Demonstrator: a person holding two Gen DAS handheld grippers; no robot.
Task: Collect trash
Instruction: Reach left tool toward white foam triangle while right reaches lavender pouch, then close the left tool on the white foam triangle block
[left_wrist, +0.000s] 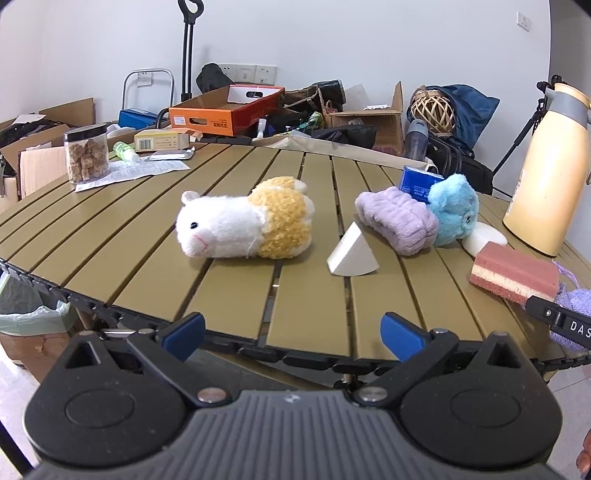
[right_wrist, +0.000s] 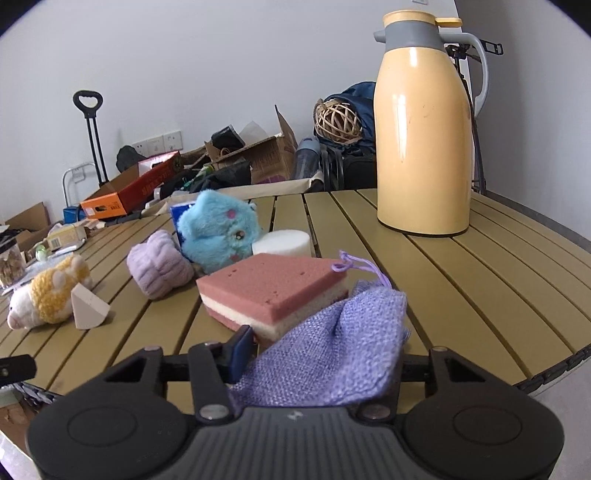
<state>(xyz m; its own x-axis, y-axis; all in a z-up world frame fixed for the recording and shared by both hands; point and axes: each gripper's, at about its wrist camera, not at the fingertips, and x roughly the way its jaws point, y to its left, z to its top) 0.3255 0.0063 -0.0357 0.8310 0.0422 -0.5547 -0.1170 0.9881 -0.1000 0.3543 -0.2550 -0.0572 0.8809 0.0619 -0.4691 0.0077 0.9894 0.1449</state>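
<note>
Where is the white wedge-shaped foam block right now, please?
In the left wrist view, the white wedge-shaped foam block sits mid-table between the white-and-yellow plush hamster and the lilac fluffy cloth.

- At the upper right of my right view I see a yellow thermos jug (right_wrist: 421, 147) standing upright on the slatted olive table (right_wrist: 480, 295).
- At the upper left of my left view, a clear black-lidded jar (left_wrist: 86, 153) of brown chunks sits on a printed paper sheet (left_wrist: 147, 171).
- Upper centre, past the table's far edge, lies an orange cardboard box (left_wrist: 225, 110).
- Upper right, a wicker ball (left_wrist: 432, 109) rests against a dark blue bag (left_wrist: 472, 99).
- A black trolley handle (left_wrist: 188, 48) rises before the white wall at the top.
</note>
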